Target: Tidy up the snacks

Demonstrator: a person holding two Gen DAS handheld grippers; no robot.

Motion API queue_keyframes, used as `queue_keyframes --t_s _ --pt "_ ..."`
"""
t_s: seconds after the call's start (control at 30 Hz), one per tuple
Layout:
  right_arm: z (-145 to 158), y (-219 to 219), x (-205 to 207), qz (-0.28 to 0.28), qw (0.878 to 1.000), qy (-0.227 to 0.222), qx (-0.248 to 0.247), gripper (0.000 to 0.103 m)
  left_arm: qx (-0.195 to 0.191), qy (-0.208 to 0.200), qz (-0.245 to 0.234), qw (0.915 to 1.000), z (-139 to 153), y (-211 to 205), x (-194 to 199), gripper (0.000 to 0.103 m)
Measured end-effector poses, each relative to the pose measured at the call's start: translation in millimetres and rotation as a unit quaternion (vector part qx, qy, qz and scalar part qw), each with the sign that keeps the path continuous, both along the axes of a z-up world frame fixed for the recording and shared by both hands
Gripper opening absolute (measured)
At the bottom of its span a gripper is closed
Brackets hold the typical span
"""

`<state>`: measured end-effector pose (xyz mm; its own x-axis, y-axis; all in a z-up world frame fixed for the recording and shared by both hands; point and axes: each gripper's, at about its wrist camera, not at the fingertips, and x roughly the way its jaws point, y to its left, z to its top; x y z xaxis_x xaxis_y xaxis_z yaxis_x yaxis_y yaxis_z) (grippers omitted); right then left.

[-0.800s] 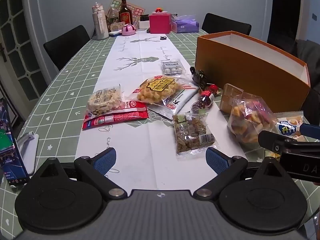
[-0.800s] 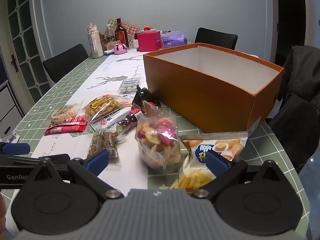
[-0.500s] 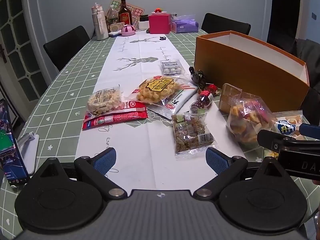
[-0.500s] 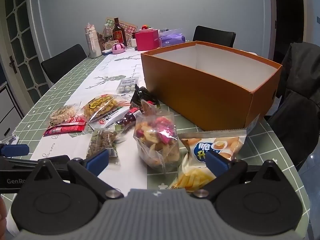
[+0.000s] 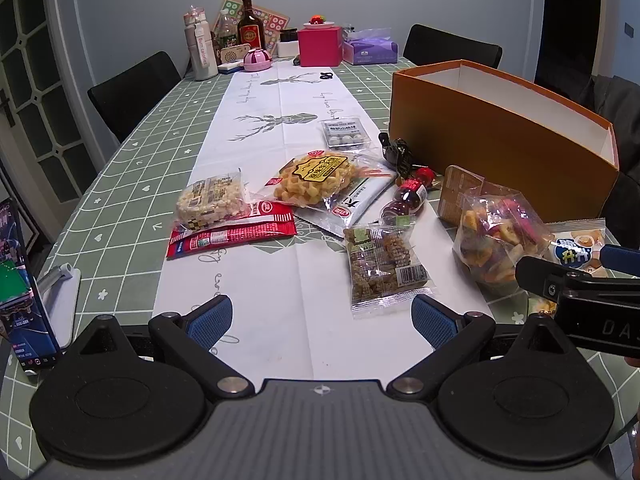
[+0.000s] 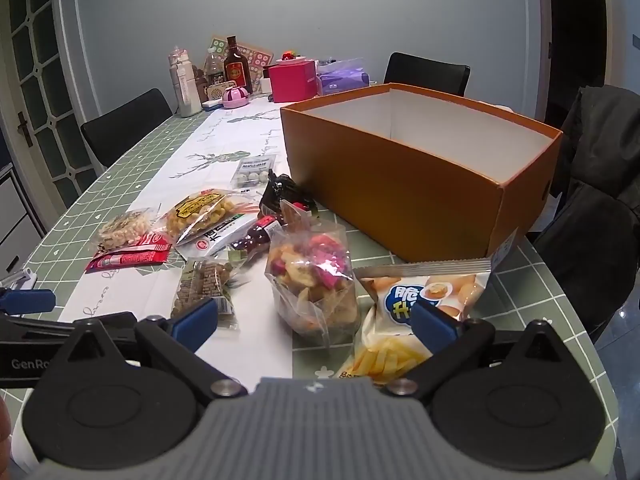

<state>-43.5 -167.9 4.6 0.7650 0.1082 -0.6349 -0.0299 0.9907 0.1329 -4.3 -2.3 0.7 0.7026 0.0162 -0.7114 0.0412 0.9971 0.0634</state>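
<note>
1. Both claws stand fully open and empty: the left claw (image 5: pixel 322 318) hangs over bare runner on the table (image 5: pixel 120 184); the right claw (image 6: pixel 314 320) hangs over the snacks nearest the box.
2. The snack packets lie loose on the table; the orange box (image 6: pixel 420 192) beside them looks empty.
3. Nearest to the right claw: the clear mixed-chip bag (image 6: pixel 314 280), with the fries packet (image 6: pixel 404 320) just beside it.
4. Recommendation: lower the right claw astride the bag's upper part, close gently to avoid crushing, then lift clear of the box wall before release.
</note>
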Motion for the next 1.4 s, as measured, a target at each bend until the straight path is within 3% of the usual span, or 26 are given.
queue_keyframes --t_s 1.4 --pt "2.8 -3.7 1.6 -0.009 1.000 -0.002 -0.003 0.100 0.009 0.003 -0.001 1.0000 3.9 -3.7 -0.8 0.103"
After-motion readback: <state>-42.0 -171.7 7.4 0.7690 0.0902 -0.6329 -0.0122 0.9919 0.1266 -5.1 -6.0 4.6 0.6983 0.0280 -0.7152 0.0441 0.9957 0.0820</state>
